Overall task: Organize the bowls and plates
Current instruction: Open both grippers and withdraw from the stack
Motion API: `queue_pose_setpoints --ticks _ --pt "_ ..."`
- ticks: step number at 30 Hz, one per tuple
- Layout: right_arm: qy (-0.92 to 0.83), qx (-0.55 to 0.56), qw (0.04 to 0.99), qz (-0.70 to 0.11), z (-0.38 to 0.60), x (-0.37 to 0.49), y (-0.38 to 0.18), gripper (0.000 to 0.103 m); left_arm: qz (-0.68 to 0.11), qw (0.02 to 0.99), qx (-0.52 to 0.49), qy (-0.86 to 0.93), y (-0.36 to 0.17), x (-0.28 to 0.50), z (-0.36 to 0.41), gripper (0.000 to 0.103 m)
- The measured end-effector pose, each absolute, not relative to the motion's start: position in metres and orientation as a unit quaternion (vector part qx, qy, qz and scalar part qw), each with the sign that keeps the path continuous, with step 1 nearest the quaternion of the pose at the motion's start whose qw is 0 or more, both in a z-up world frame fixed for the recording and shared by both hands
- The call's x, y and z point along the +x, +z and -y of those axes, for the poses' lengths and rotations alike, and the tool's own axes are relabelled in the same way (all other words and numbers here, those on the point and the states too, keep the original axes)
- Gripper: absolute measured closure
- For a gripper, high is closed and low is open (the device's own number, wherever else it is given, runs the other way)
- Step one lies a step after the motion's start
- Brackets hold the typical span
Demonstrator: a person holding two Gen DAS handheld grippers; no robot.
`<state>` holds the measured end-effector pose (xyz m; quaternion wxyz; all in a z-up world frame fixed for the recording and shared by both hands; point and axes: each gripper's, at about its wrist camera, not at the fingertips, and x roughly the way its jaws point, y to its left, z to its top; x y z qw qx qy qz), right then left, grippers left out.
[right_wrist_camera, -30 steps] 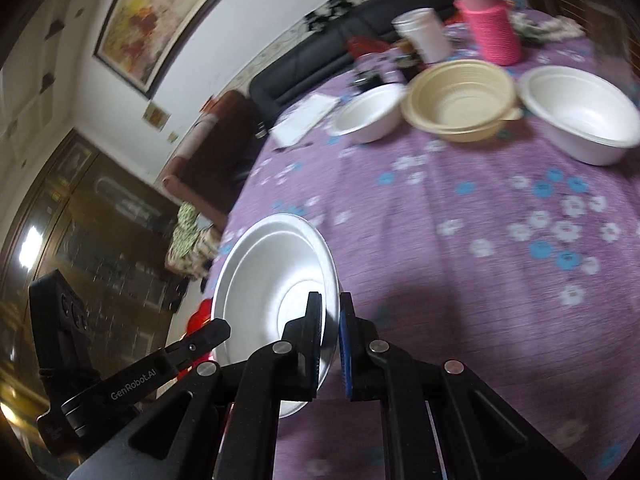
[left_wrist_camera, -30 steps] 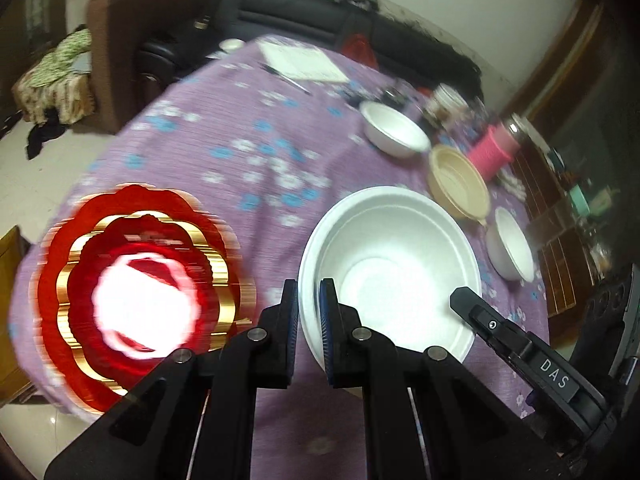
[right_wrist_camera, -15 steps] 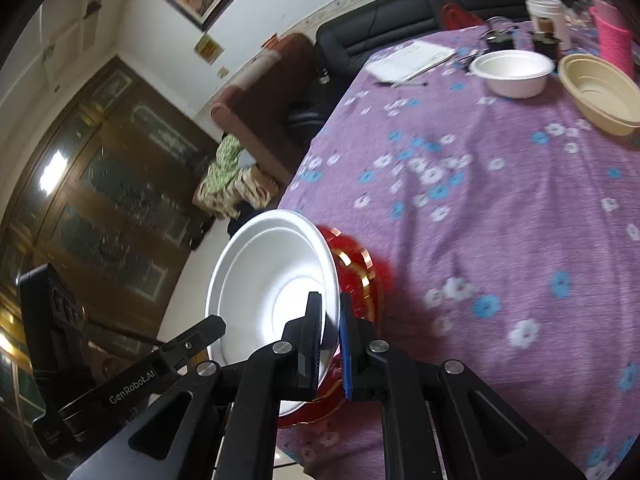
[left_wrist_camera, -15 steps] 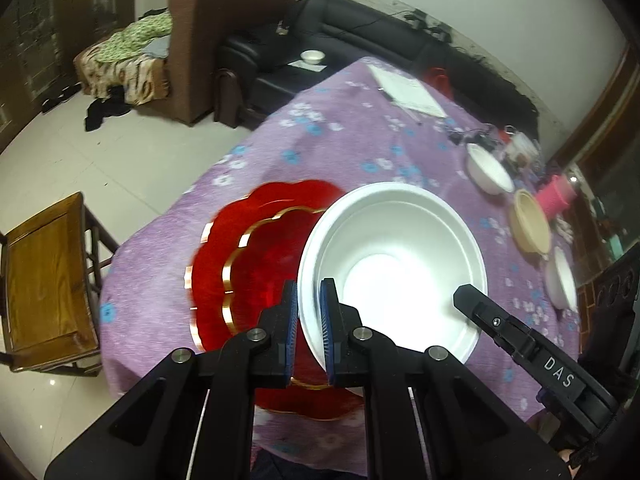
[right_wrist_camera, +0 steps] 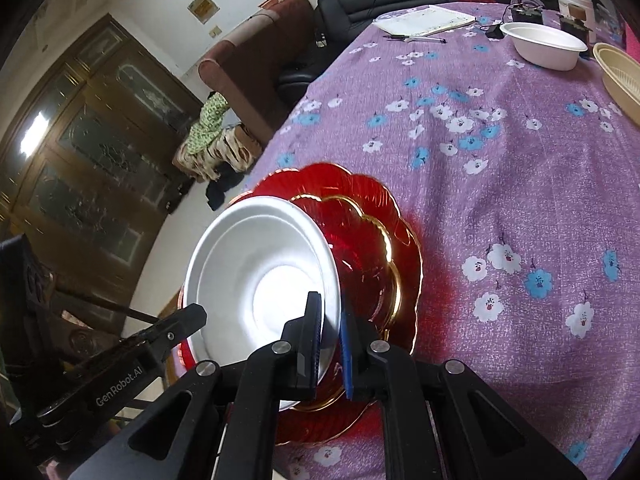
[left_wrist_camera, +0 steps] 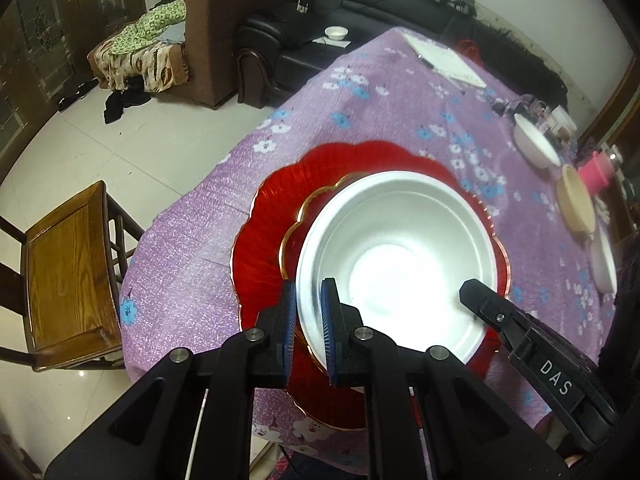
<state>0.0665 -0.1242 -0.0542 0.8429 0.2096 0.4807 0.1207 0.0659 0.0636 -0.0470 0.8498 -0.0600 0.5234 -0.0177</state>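
We hold a large, round white foam bowl (left_wrist_camera: 396, 256) by its rim between our two grippers, directly over a stack of red scalloped glass plates with gold edges (left_wrist_camera: 264, 248) at the near end of the desk (left_wrist_camera: 360, 92). From the pictures we cannot tell whether the bowl's base touches the top plate. The left gripper (left_wrist_camera: 309, 320) is clenched on the rim at the bowl's 7 o'clock in the left wrist view, one finger inside the wall and one outside. The right gripper (right_wrist_camera: 330, 344) is clamped on the opposite rim, at the bowl's 4 o'clock in the right wrist view.

The red plates lie on a purple tablecloth printed with white and blue flowers (right_wrist_camera: 500, 152). Toward 2 o'clock in the left wrist view stand a smaller white bowl (left_wrist_camera: 536, 146), a beige plastic bowl (left_wrist_camera: 576, 204) and a pink cylindrical container (left_wrist_camera: 598, 170), with another white bowl (left_wrist_camera: 602, 264) at 3 o'clock. A white notepad (right_wrist_camera: 426, 20) lies at the far end of the desk with a pen (right_wrist_camera: 416, 39) beside it.

At 9 o'clock in the left wrist view a wooden chair (left_wrist_camera: 64, 268) stands on the pale tiled floor; a brown armchair (left_wrist_camera: 236, 12) and a black sofa (left_wrist_camera: 384, 4) sit beyond the desk.
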Motion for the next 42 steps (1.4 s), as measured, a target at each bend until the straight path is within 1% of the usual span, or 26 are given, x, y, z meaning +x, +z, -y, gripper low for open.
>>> queue_pose_setpoints --ticks 7,8,10,11,12,13,14,15,16,20,22,24,30,42 --pt "0.116 0.180 0.852 -0.478 0.114 0.068 -0.060 0.089 -0.503 0.864 -0.013 0.004 -0.043 0.063 -0.059 0.092" --pt "0.118 0.176 0.851 -0.480 0.112 0.068 -0.061 0.087 -0.501 0.865 -0.008 0.012 -0.042 0.063 -0.059 0.092" --pt "0.117 0.171 0.853 -0.479 0.111 0.067 -0.061 0.079 -0.491 0.871 -0.001 0.027 -0.038 0.060 -0.063 0.091" --pt "0.116 0.166 0.858 -0.472 0.112 0.065 -0.059 0.076 -0.484 0.874 0.001 0.033 -0.035 0.058 -0.064 0.090" --pt "0.112 0.162 0.863 -0.465 0.113 0.063 -0.056 0.071 -0.476 0.878 0.004 0.040 -0.032 0.056 -0.066 0.085" --pt "0.113 0.163 0.865 -0.461 0.115 0.062 -0.054 0.070 -0.469 0.882 0.008 0.045 -0.029 0.055 -0.067 0.082" --pt "0.117 0.170 0.868 -0.452 0.118 0.059 -0.051 0.069 -0.462 0.885 0.012 0.048 -0.026 0.053 -0.067 0.075" --pt "0.121 0.175 0.871 -0.444 0.122 0.057 -0.047 0.064 -0.452 0.890 0.017 0.054 -0.022 0.051 -0.066 0.070" --pt "0.122 0.179 0.875 -0.432 0.127 0.054 -0.041 0.060 -0.439 0.896 0.024 0.062 -0.018 0.047 -0.066 0.069" --pt "0.132 0.198 0.895 -0.377 0.149 0.039 -0.018 0.057 -0.382 0.921 0.034 0.069 0.004 0.033 -0.056 0.068" --pt "0.130 0.205 0.907 -0.344 0.161 0.029 -0.007 0.047 -0.359 0.931 0.040 0.059 0.014 0.025 -0.046 0.061" --pt "0.124 0.212 0.917 -0.313 0.174 0.022 0.005 0.040 -0.336 0.939 0.051 0.049 0.025 0.019 -0.031 0.053" --pt "0.092 0.236 0.926 -0.279 0.222 0.010 0.018 0.039 -0.301 0.950 0.082 0.006 0.044 0.005 0.024 0.051" --pt "0.013 0.283 0.927 -0.244 0.348 -0.031 0.024 0.035 -0.316 0.939 0.102 -0.085 0.053 0.002 0.143 0.051"
